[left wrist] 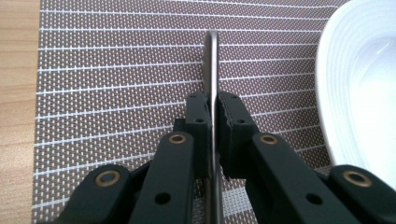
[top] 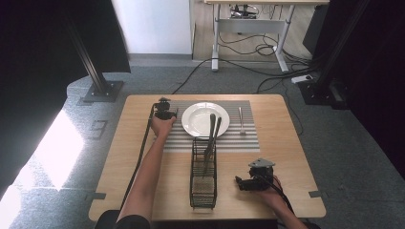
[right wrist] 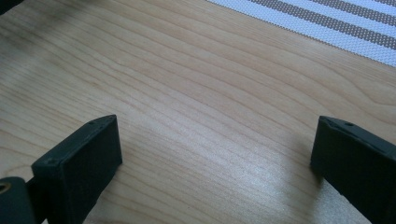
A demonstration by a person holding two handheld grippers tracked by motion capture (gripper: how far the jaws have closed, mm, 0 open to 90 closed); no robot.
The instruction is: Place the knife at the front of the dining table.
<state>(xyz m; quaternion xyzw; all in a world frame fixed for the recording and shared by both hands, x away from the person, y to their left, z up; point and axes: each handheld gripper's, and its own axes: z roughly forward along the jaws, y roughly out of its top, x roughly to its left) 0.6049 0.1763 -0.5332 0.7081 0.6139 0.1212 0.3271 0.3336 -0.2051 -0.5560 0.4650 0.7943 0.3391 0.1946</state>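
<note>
Reaching left gripper [left wrist: 213,121] jaws clamping utensil [left wrist: 212,60] over placemat [left wrist: 116,84], right gripper [right wrist: 215,154] jaws wide, empty

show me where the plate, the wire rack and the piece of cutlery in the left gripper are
plate [top: 198,119], high view, bare centre.
rack [top: 203,194], high view, near end.
cutlery [left wrist: 212,70], left gripper view, thin metal edge.

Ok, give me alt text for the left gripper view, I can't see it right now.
The left claw is shut on a thin metal utensil, seen edge-on, above a brown striped placemat. A white plate lies at the right edge and bare wooden table at the left.
</note>
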